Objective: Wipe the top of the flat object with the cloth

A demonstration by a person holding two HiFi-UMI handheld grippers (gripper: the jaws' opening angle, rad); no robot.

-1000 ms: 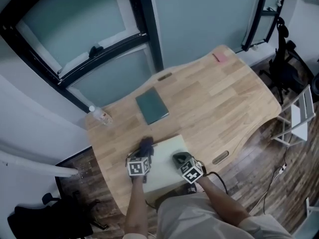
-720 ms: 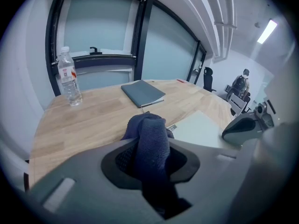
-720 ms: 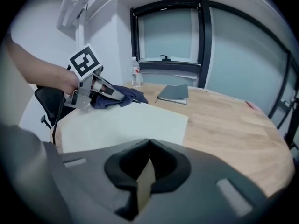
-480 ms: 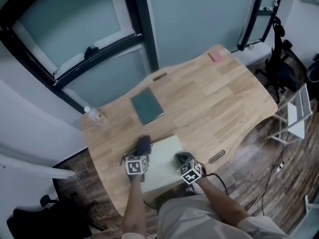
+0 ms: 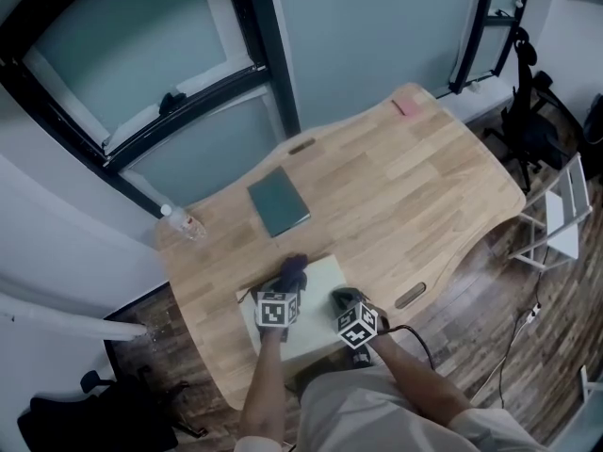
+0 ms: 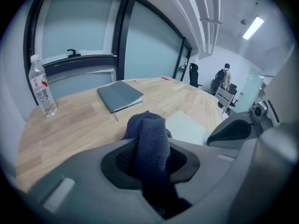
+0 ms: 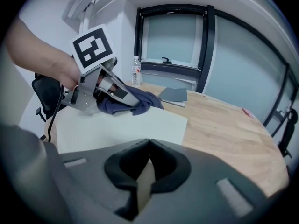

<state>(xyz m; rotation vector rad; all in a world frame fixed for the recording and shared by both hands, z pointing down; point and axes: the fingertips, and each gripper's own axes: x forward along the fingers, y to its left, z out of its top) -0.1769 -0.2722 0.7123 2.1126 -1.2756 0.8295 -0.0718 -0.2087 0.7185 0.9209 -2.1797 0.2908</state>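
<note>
Cloth (image 6: 148,139) inside left tool (image 5: 285,288)

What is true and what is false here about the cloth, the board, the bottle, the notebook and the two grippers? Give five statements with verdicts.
1. The left gripper is clamped on a dark blue cloth. True.
2. The cloth rests on the far part of the white board. True.
3. The bottle stands on the board. False: it stands on the table, off by the window side.
4. The notebook is red. False: it is grey-green.
5. The right gripper has its jaws wide apart. False: they are together.
</note>
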